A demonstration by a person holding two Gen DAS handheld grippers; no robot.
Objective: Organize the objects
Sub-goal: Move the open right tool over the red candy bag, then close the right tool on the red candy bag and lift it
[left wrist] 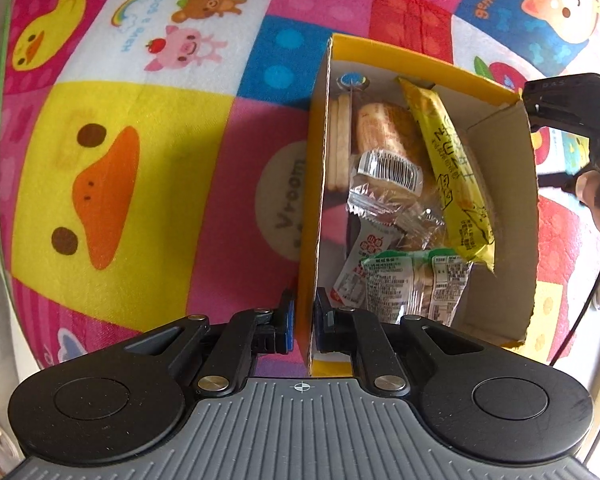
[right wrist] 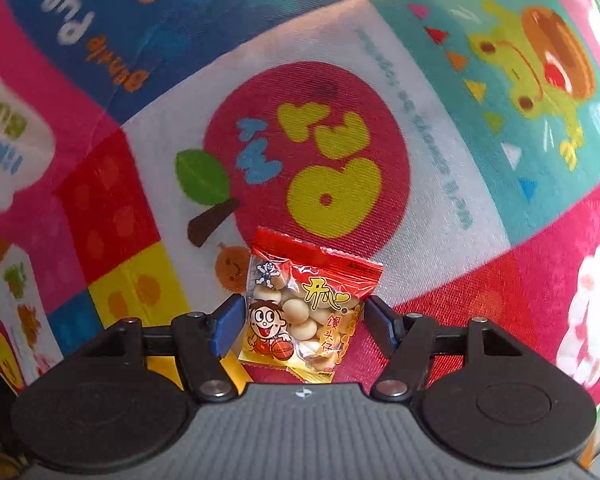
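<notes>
left claw [left wrist: 303, 322]: clamped on the box [left wrist: 496, 152] wall, steadying it on the mat [left wrist: 148, 184].
right claw [right wrist: 300, 326]: apart, straddling the packet [right wrist: 306, 308] on the mat.
advice: close squarely on the packet's middle; it looks crushable.

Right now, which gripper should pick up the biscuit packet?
Right. The right gripper is open with the biscuit packet between its fingers on the mat. The left gripper is clamped on the box wall.
</notes>
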